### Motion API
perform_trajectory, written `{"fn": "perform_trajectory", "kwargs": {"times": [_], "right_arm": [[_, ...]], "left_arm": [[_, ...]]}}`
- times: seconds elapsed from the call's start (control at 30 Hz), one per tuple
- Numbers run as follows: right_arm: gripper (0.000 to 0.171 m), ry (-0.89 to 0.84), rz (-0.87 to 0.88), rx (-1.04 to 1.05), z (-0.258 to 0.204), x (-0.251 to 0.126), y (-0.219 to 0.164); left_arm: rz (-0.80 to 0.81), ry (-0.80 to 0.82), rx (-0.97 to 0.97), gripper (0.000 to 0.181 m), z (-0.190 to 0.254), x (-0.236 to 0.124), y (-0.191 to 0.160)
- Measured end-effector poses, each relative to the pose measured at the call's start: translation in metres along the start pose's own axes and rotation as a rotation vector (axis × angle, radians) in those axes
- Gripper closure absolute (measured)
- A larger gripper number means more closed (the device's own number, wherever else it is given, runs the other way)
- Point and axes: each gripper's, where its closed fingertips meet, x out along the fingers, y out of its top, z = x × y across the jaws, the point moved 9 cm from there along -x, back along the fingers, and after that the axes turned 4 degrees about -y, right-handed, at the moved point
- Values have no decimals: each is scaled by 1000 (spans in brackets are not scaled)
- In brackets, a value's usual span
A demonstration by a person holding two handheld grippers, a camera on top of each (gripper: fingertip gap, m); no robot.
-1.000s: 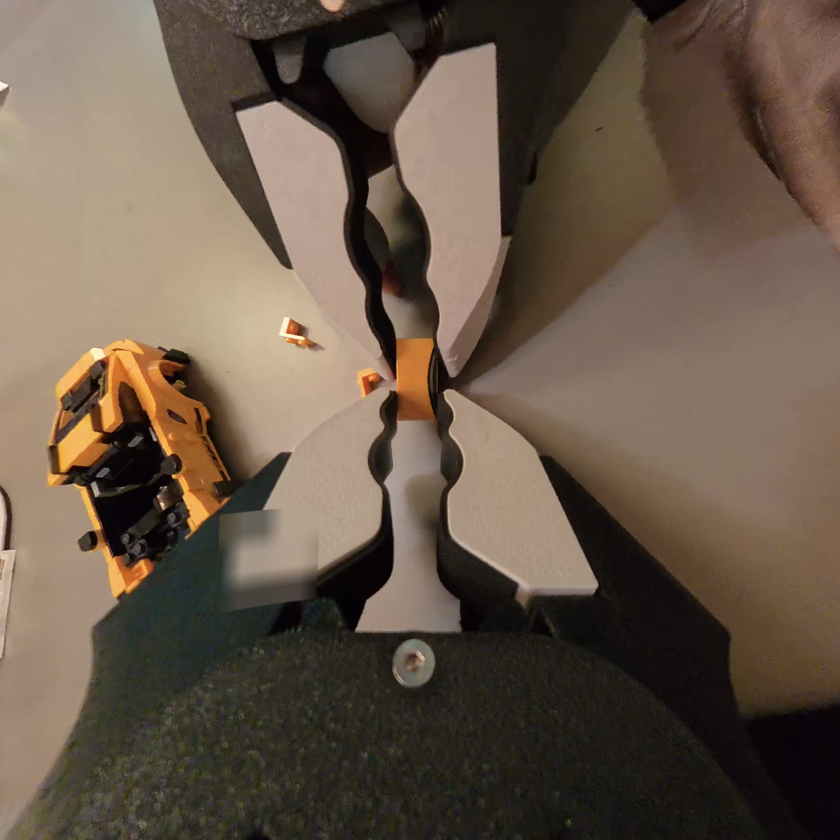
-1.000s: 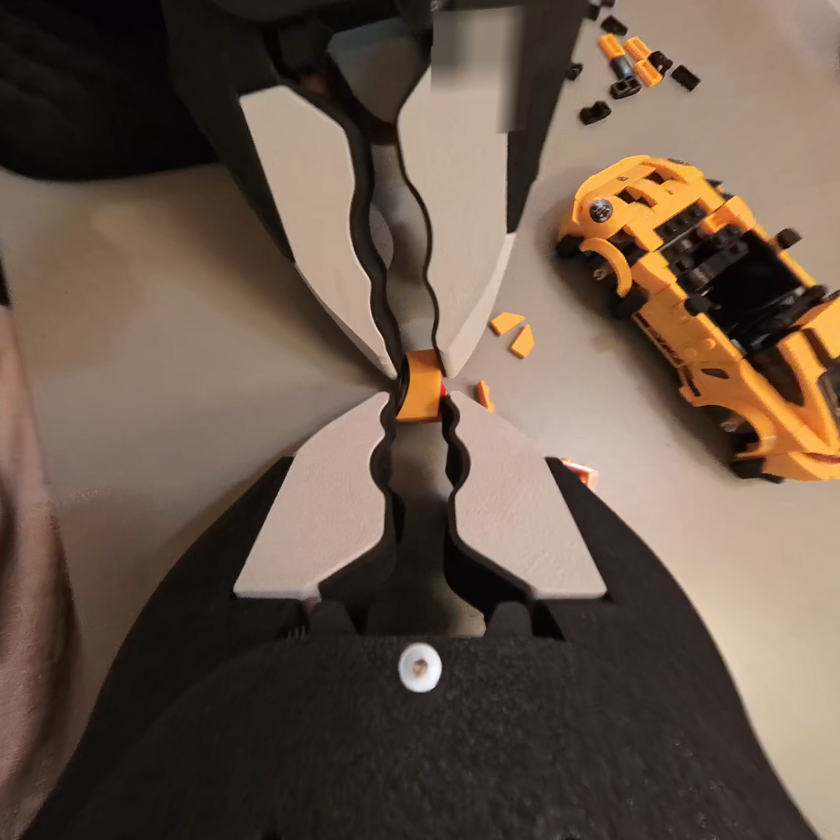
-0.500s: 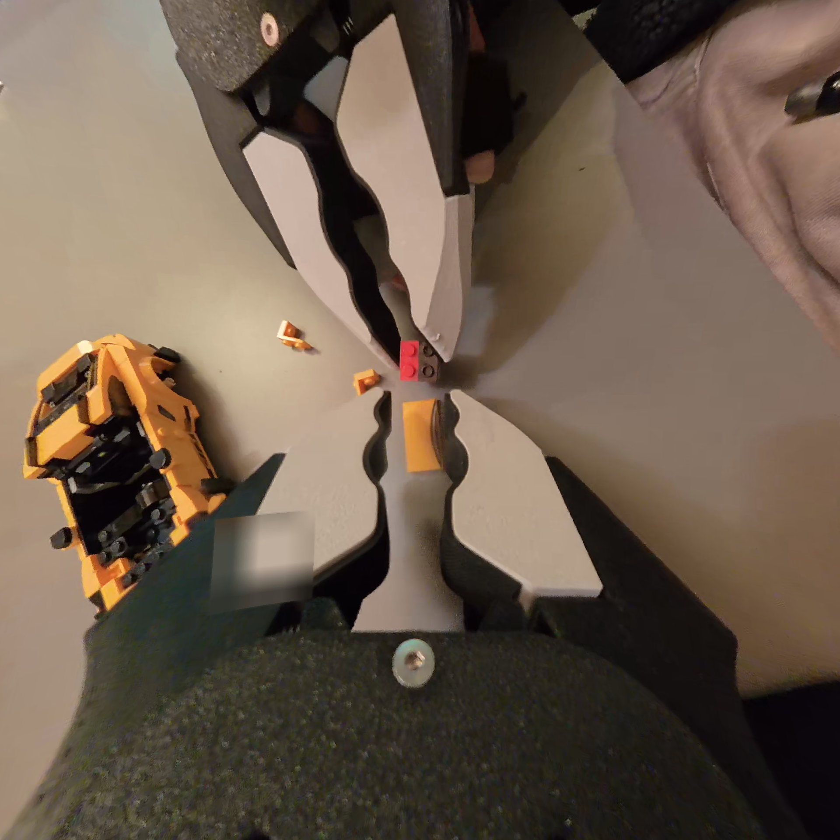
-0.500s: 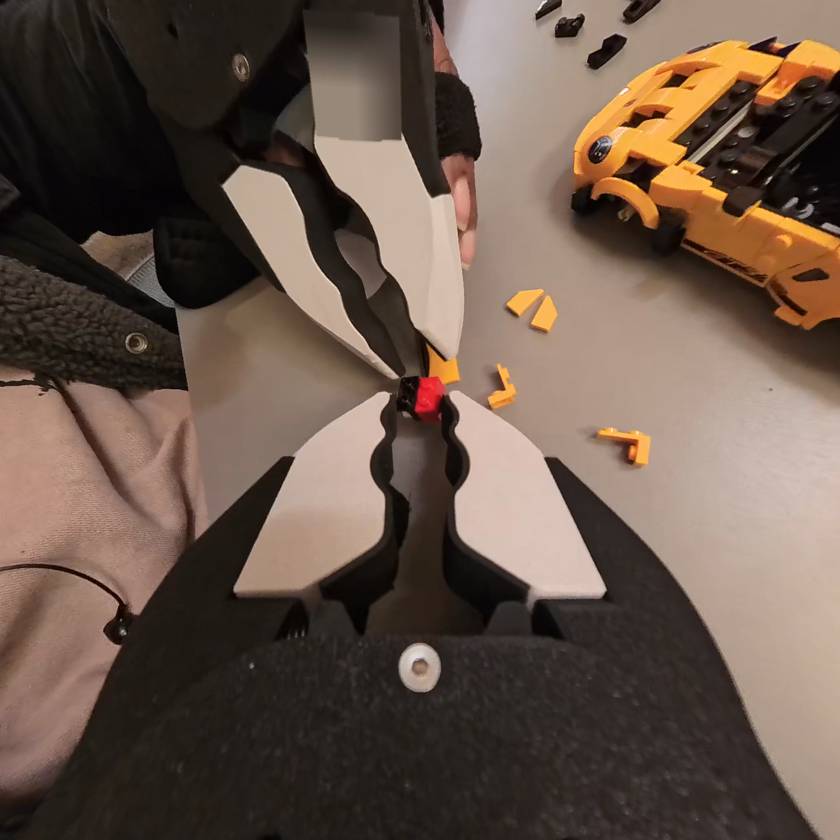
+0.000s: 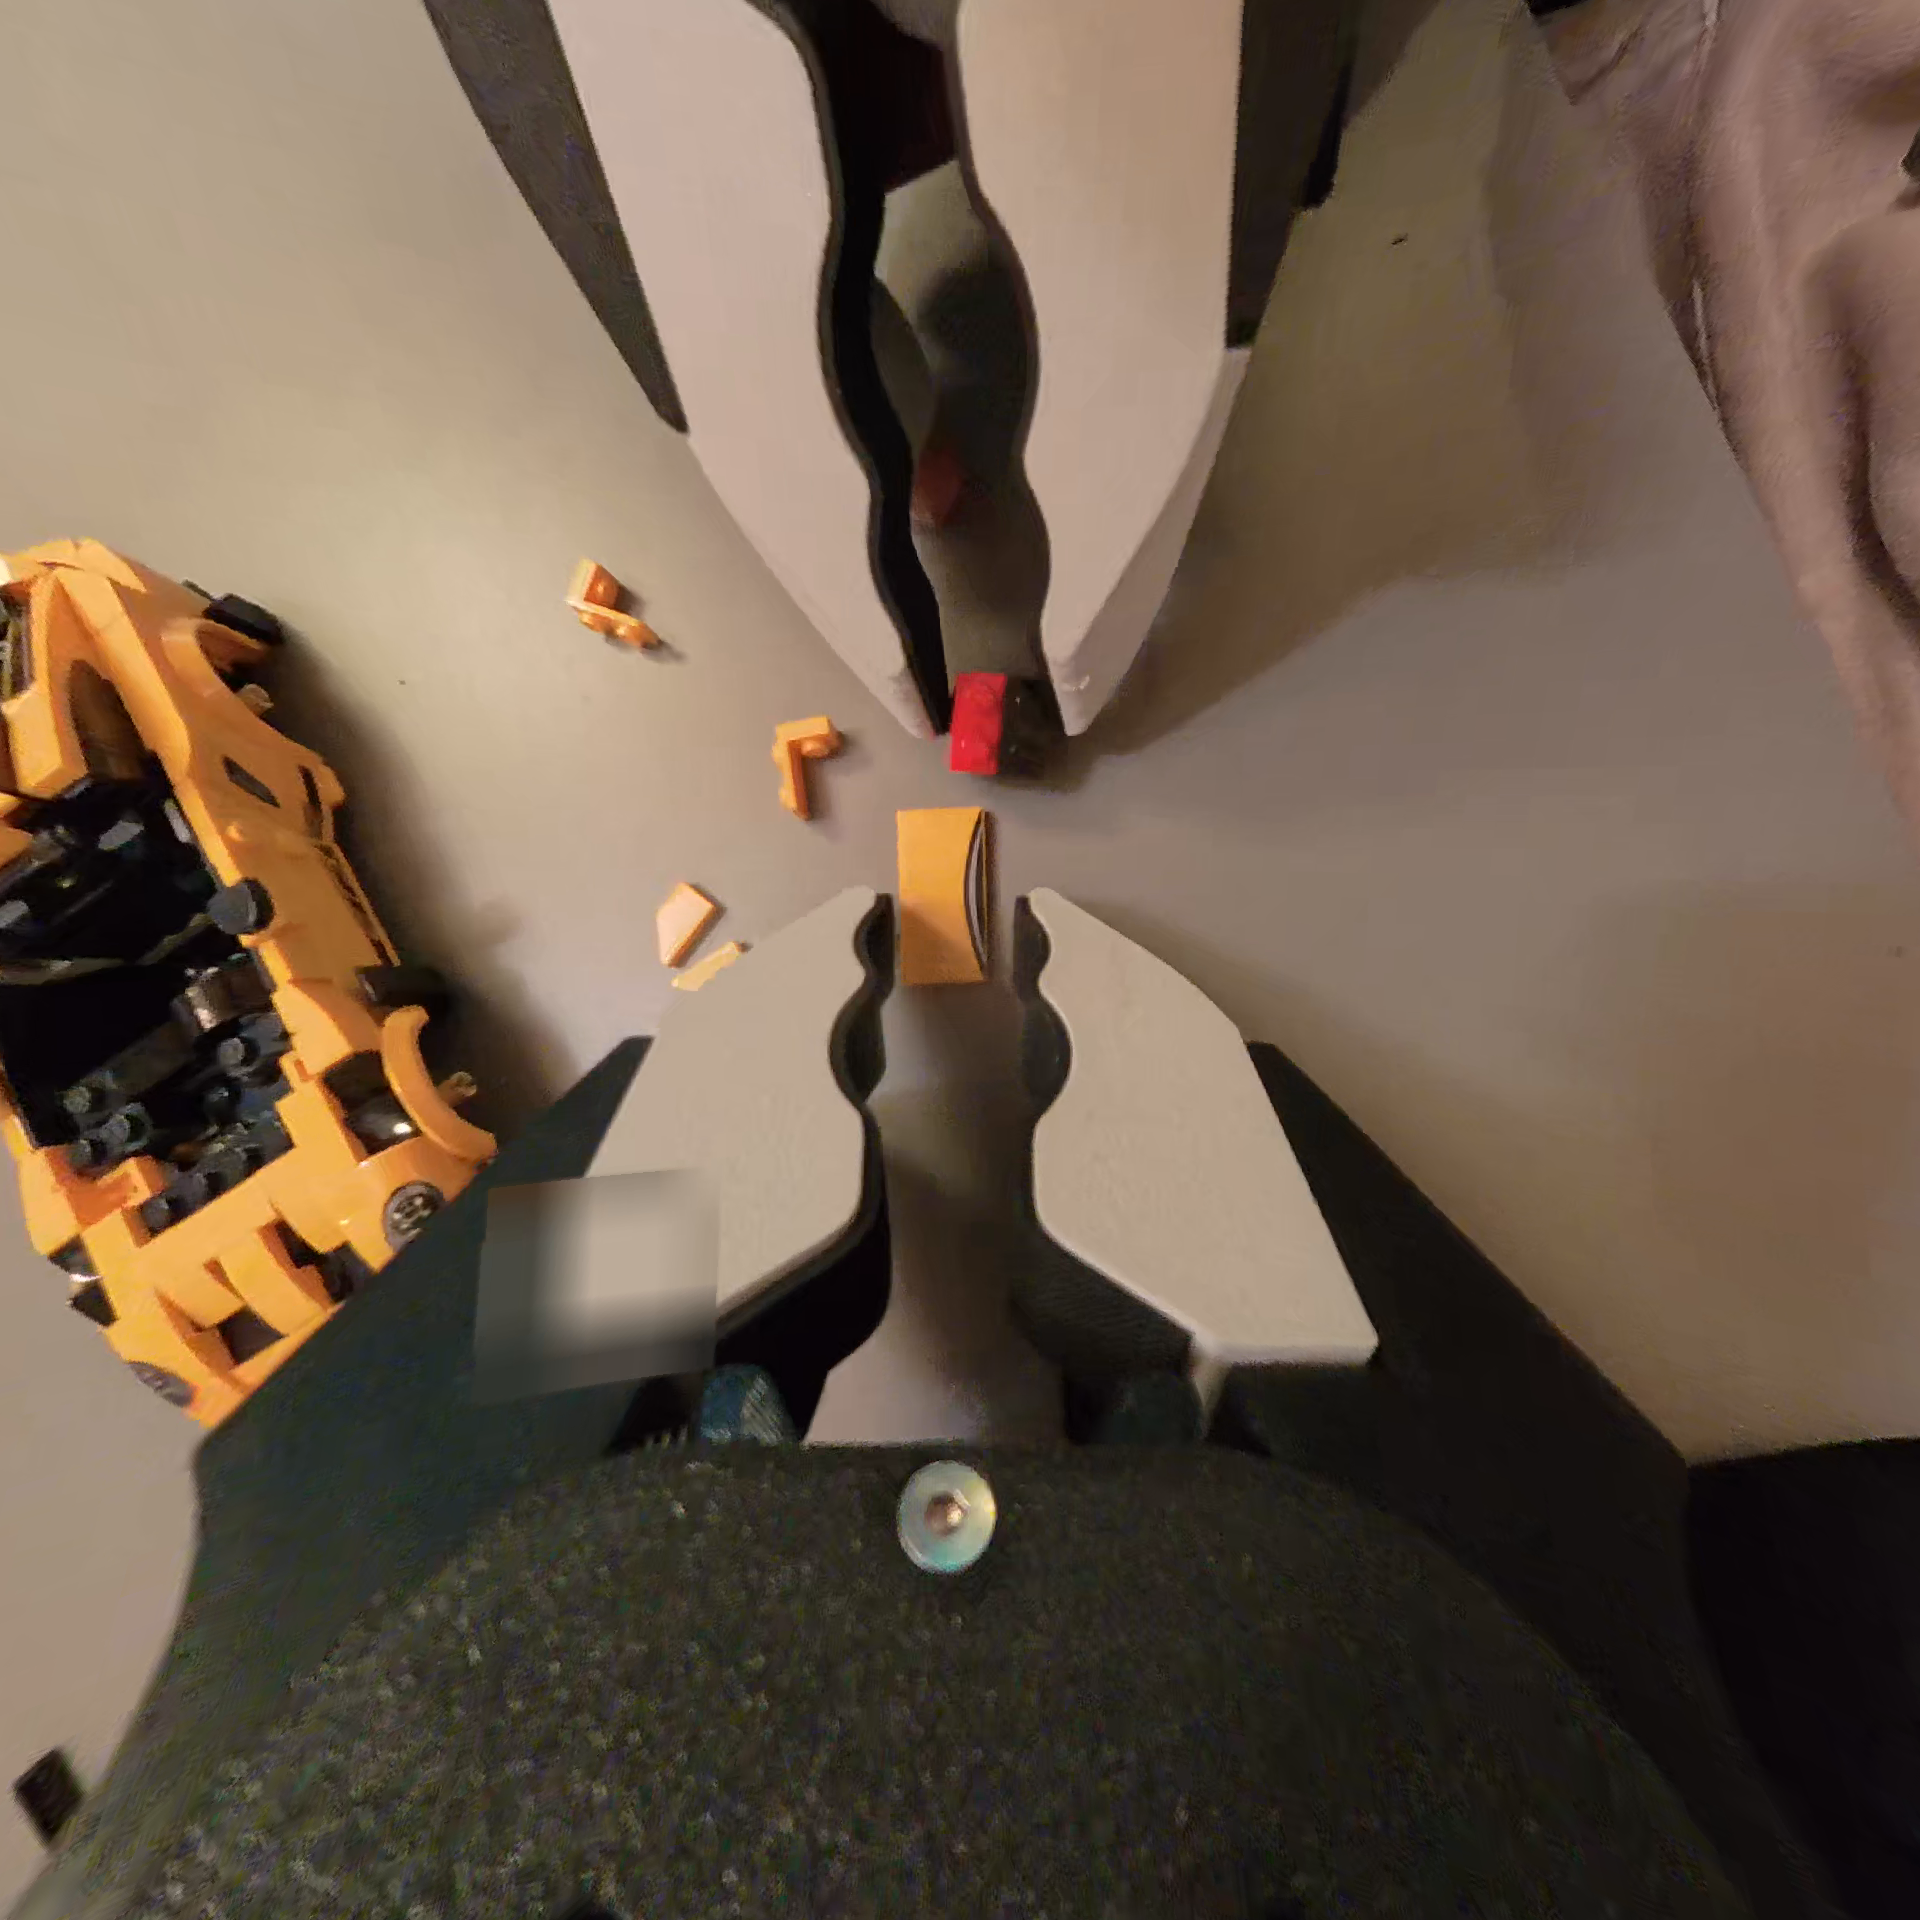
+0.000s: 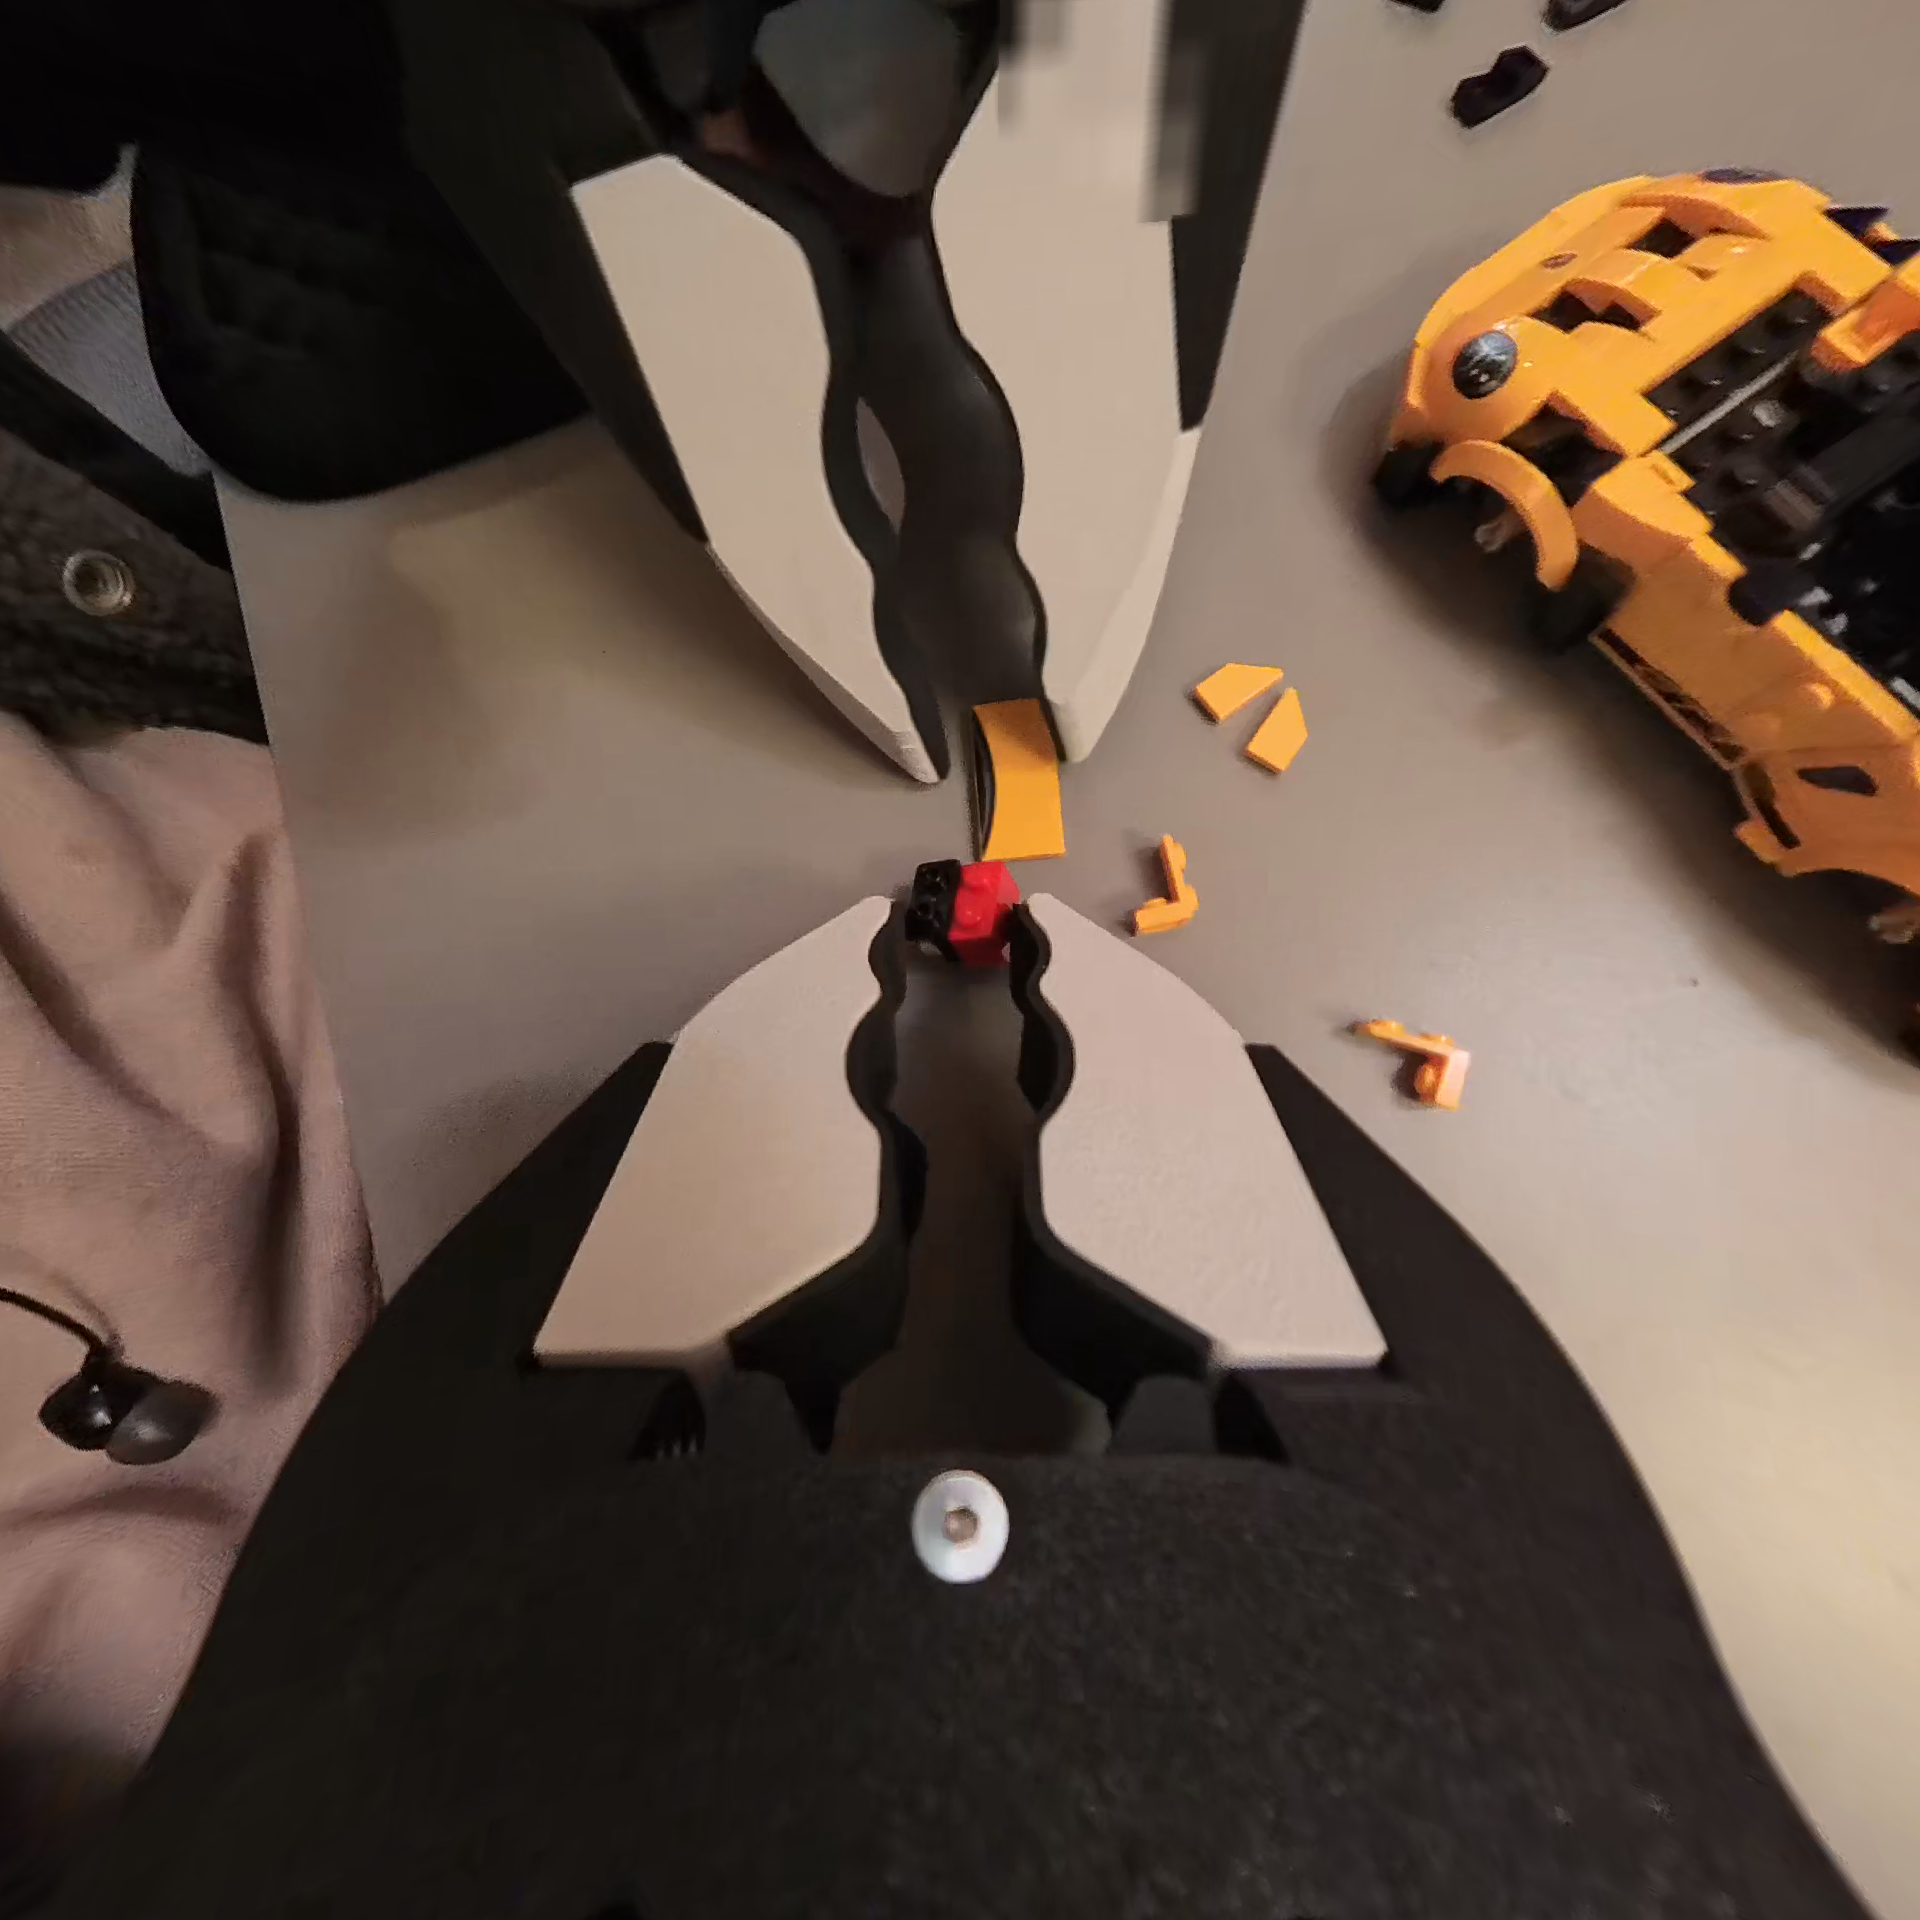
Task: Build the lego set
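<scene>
My left gripper (image 5: 954, 909) is shut on an orange curved piece (image 5: 940, 894) that sticks out past its fingertips. My right gripper (image 6: 958, 914) is shut on a small red and black brick pair (image 6: 961, 912). The two grippers face each other tip to tip just above the grey table, with a small gap between the orange piece and the red brick. The right gripper (image 5: 992, 717) and its brick pair (image 5: 987, 722) also show in the left wrist view. The left gripper (image 6: 1003, 764) with the orange piece (image 6: 1023, 790) also shows in the right wrist view. The partly built orange and black car (image 5: 187, 987) (image 6: 1683, 582) lies off to the side.
Small loose orange pieces (image 5: 802, 758) (image 6: 1252, 707) lie on the table between the grippers and the car. Several black pieces (image 6: 1496, 83) lie at the far edge. A person's beige clothing (image 6: 135, 1039) is at the table's near edge. The tips of both grippers are at nearly the same place.
A second ago the orange piece and the red and black brick pair were pressed together between both grippers. They have pulled apart, each gripper keeping its own piece.
</scene>
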Motion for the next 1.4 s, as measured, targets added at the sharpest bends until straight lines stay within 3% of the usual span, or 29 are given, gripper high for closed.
{"fn": "perform_trajectory", "kwargs": {"times": [0.27,0.53,0.6,0.67,0.97,1.1,1.4], "right_arm": [[152,-7,-68,-89,2,4,4],[144,-46,-7,-126,2,-5,-3],[143,-62,-8,-124,0,-10,-7],[143,-80,-6,-111,-3,-14,-11],[149,-158,67,-12,7,-24,-15],[151,-182,9,100,16,-17,-2],[148,-239,-149,135,20,10,15]], "left_arm": [[29,7,0,167,-3,-1,-4],[194,33,62,167,-1,-10,2],[212,53,100,181,1,-9,5],[228,57,124,181,2,-8,8],[182,103,99,179,-8,-9,4],[104,146,79,169,-16,-4,-1],[114,196,54,171,-18,-17,-12]]}}
